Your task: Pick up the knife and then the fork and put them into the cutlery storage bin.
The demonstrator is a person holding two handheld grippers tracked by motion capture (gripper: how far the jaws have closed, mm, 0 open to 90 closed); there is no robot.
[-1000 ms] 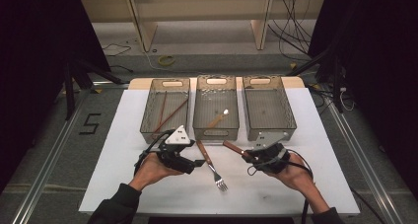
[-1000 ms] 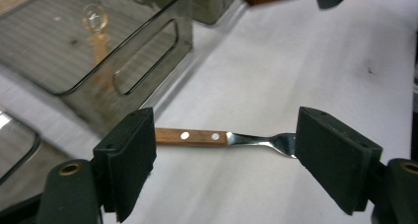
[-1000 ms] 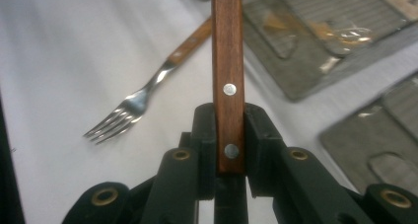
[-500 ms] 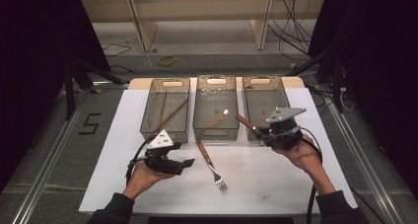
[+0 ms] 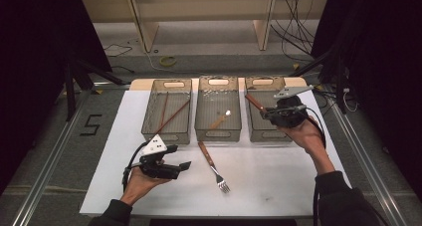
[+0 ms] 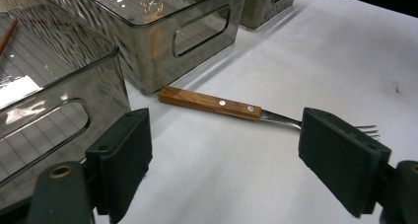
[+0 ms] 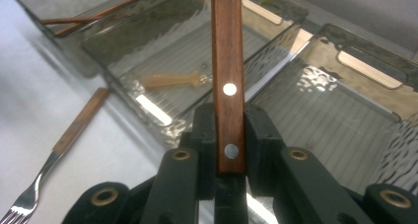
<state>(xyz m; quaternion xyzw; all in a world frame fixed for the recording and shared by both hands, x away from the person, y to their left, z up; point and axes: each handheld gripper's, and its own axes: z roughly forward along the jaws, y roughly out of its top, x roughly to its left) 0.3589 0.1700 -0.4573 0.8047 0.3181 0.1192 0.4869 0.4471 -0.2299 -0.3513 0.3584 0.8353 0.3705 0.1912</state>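
A wood-handled utensil is clamped in the right gripper above the right bin. It is best lowered flat before release. The left gripper, jaws wide, is aimed at the fork, which lies before the middle bin.

A wooden handle with 2 metal rivets is clamped between the black jaws of the right gripper and is held above 3 clear bins. A fork is seen lying on the white table at the lower left.
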